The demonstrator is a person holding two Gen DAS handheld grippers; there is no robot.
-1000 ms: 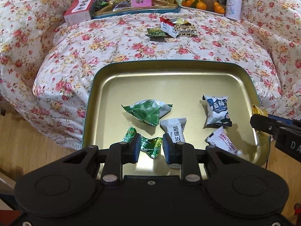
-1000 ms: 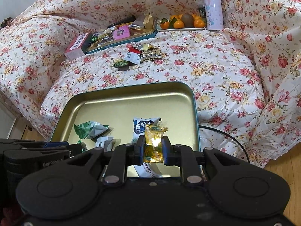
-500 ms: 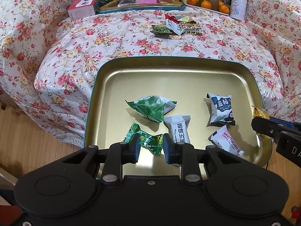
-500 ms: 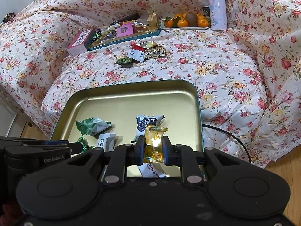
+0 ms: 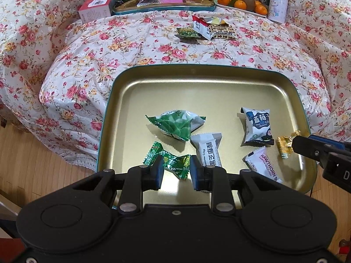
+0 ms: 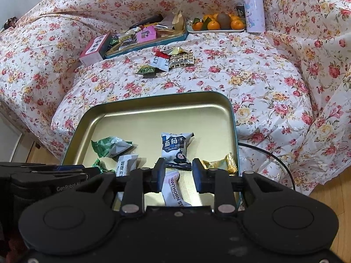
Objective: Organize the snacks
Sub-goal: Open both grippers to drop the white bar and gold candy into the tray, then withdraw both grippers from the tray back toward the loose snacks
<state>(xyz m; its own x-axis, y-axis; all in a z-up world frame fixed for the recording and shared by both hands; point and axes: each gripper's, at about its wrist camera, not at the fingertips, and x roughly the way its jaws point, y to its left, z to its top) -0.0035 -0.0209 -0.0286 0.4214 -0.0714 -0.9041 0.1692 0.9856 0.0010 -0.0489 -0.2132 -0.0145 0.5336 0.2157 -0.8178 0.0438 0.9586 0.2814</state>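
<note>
Draping everything is a flowered sofa cover (image 5: 136, 50), and on it sits the gold tray (image 5: 197, 83) of snacks. Right tongs (image 6: 177, 171) are opening with nothing between them; the gold candy (image 6: 221, 165) lies by the tray's right rim and could slide out. Left tongs (image 5: 176, 172) hang open over a green candy (image 5: 171, 162), gripping nothing.

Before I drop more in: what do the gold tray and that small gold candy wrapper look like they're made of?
Gold tray: likely painted tin; satin gold inside with soft glare, rolled teal rim. Gold candy wrapper: probably metallised foil or plastic film; crinkled, with bright glints and crimped ends. It lies in the tray's right corner, clear of the opening right gripper.
</note>
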